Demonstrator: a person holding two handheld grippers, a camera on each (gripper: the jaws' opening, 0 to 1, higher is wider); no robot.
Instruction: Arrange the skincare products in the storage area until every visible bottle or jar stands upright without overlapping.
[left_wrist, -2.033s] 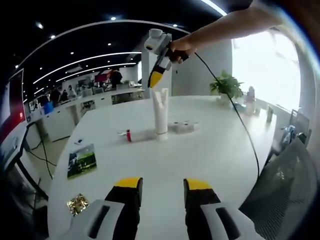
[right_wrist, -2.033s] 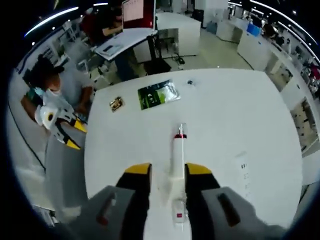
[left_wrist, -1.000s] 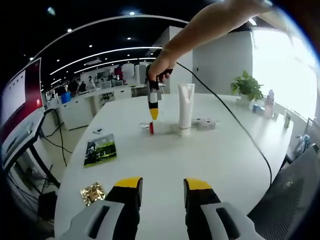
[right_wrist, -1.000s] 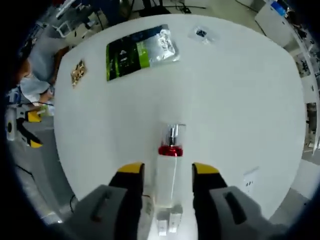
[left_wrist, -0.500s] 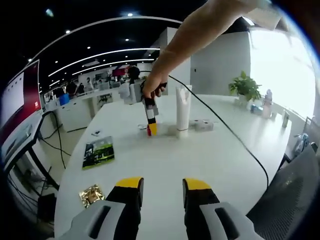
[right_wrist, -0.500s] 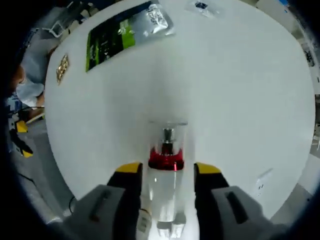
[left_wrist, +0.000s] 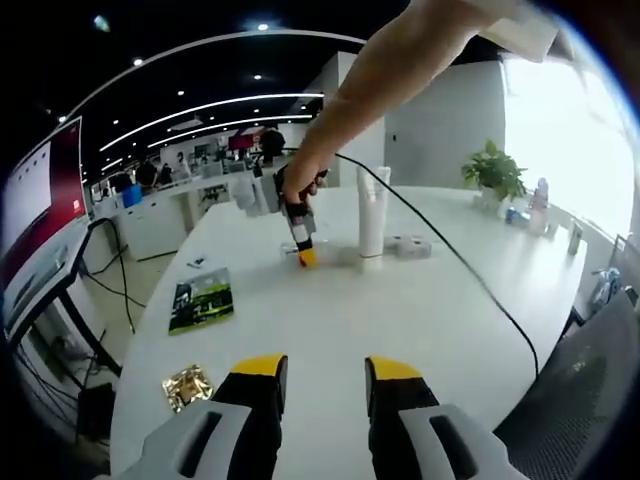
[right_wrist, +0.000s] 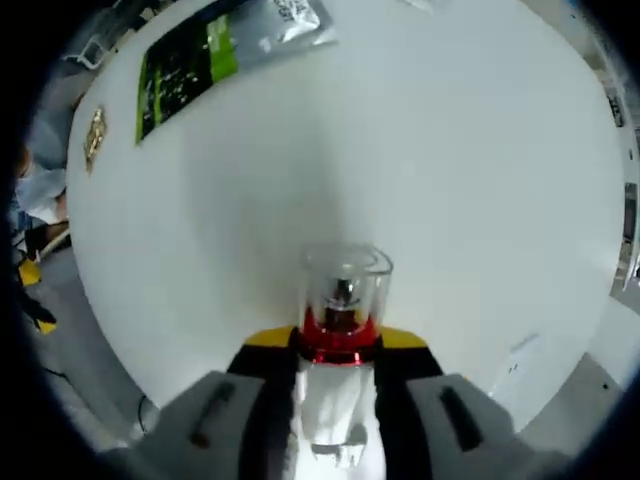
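**Spray bottle clamped low on the white surface**

White surface (right_wrist: 480, 190) spreads beneath both tools. Nearest, the left gripper (left_wrist: 318, 368) hovers with fingers parted, holding nothing. Right gripper (right_wrist: 338, 345) has its fingers closed against the spray bottle (right_wrist: 340, 300), whose red collar and clear cap poke out between the yellow tips. Beyond lie a green packet (right_wrist: 185, 62) and, farther off, an upright white tube (left_wrist: 372, 210).

Spray bottle (right_wrist: 338, 330) base behind yellow-tipped jaws
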